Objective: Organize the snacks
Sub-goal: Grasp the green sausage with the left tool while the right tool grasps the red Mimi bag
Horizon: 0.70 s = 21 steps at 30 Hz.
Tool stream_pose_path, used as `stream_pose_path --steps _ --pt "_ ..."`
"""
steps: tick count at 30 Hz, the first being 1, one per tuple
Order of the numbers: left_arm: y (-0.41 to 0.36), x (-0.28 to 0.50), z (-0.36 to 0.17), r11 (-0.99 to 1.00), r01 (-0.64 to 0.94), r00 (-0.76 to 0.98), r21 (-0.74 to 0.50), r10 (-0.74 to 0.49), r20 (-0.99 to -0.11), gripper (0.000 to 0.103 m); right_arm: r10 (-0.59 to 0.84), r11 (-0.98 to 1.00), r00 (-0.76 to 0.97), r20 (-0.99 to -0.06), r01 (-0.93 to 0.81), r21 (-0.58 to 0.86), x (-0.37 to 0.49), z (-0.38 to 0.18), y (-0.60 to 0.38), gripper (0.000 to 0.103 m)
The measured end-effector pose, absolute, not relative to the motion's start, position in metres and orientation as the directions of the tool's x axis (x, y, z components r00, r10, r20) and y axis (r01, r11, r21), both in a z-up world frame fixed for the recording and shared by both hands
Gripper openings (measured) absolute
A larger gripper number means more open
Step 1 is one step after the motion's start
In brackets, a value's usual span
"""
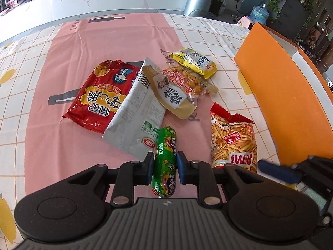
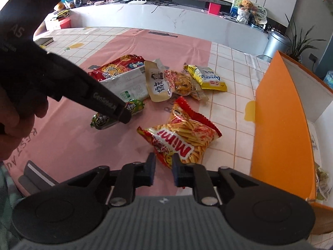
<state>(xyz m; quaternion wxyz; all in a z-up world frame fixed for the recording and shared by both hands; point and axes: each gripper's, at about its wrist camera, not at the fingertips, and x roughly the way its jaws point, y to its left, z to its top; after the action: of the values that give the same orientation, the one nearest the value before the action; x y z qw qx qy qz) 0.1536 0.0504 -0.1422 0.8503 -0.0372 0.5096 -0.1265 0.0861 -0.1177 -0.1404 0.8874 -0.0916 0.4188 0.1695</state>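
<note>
A green sausage stick (image 1: 166,143) hangs lengthwise between the pads of my left gripper (image 1: 165,156), which is shut on it just above the pink mat (image 1: 62,135). The right wrist view shows the same sausage (image 2: 136,105) in the left gripper (image 2: 124,115). A Mimi fries packet (image 2: 183,137) lies on the table to the right. Its near corner pokes between the fingers of my right gripper (image 2: 164,160), and a gap shows at the left pad. A blue finger (image 1: 276,171) of the right gripper sits beside the packet (image 1: 233,143).
Farther back lies a heap: a red packet (image 1: 100,98), a white bag (image 1: 135,120), a tan pouch (image 1: 170,91), a peanut packet (image 1: 187,79) and a yellow packet (image 1: 195,61). An orange box (image 2: 278,125) stands at the right with snacks inside. A person's hand (image 2: 16,112) holds the left gripper.
</note>
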Motion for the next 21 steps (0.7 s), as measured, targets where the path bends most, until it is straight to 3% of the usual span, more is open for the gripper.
stream_pose_path --steps 6,12,14,21 --pt "0.057 0.153 -0.147 0.961 0.166 0.439 -0.22 -0.272 -0.857 0.025 0.17 0.973 0.672 -0.721 -0.23 0.014 0.091 -0.13 -0.127 0.051" --pt "0.058 0.153 -0.151 0.961 0.169 0.427 -0.22 -0.272 -0.862 0.025 0.142 0.99 0.636 -0.759 -0.108 0.094 0.113 -0.142 -0.135 0.058" --pt "0.057 0.153 -0.151 0.96 0.178 0.428 -0.214 -0.272 -0.862 0.025 0.166 0.986 0.618 -0.769 -0.079 0.149 0.118 -0.148 -0.138 0.065" --pt "0.055 0.155 -0.152 0.959 0.193 0.425 -0.21 -0.274 -0.863 0.026 0.216 0.97 0.589 -0.779 -0.042 0.237 0.132 -0.161 -0.144 0.065"
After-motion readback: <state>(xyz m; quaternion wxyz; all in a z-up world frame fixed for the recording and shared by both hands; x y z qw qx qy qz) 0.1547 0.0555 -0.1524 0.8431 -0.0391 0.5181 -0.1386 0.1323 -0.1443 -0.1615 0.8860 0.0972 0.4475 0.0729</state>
